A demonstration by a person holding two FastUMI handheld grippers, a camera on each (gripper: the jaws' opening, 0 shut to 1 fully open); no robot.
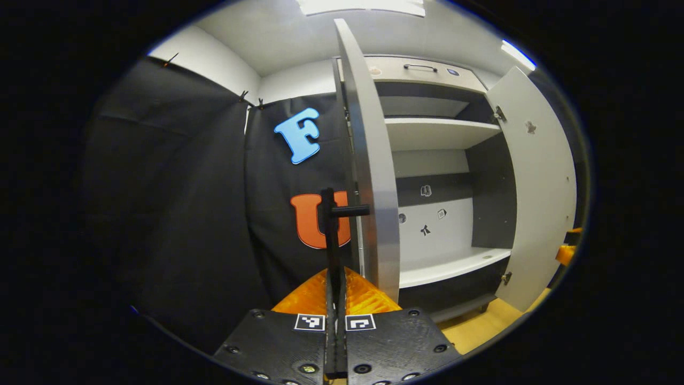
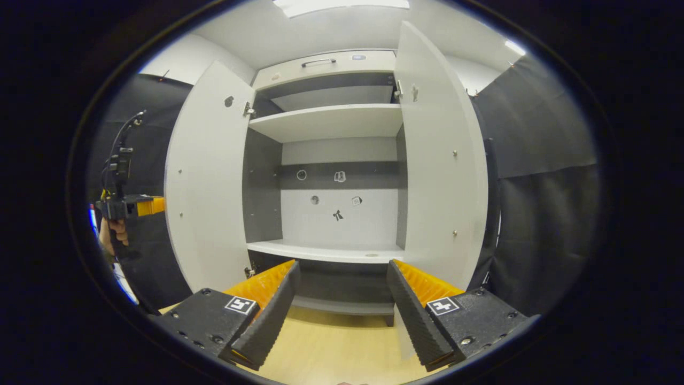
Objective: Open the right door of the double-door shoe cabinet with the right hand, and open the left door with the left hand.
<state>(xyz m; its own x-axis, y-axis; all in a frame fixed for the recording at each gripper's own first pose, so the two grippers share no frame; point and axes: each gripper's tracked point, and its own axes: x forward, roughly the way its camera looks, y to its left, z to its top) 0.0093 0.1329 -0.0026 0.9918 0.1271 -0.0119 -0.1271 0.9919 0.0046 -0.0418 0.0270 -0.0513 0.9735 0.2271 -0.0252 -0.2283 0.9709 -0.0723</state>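
shoe cabinet (image 2: pixel 331 123) straight ahead, left door (image 2: pixel 206 182) and right door (image 2: pixel 441 171) both swung wide. left gripper (image 1: pixel 335 299) clenched on the black handle (image 1: pixel 334 235) at the left door's near edge. right gripper (image 2: pixel 342 305) released, near the cabinet's base.

Both doors stand swung wide, so the cabinet's mouth is open straight ahead at twelve o'clock. The left door (image 2: pixel 206 182) walls off nine o'clock, the right door (image 2: pixel 441 166) three o'clock. Inside, the upper shelf (image 2: pixel 331 120) splits the space above the lower shelf (image 2: pixel 326 251). Bare wooden floor (image 2: pixel 331 347) lies in front. Black cloth (image 2: pixel 539 214) hangs just beyond each door.
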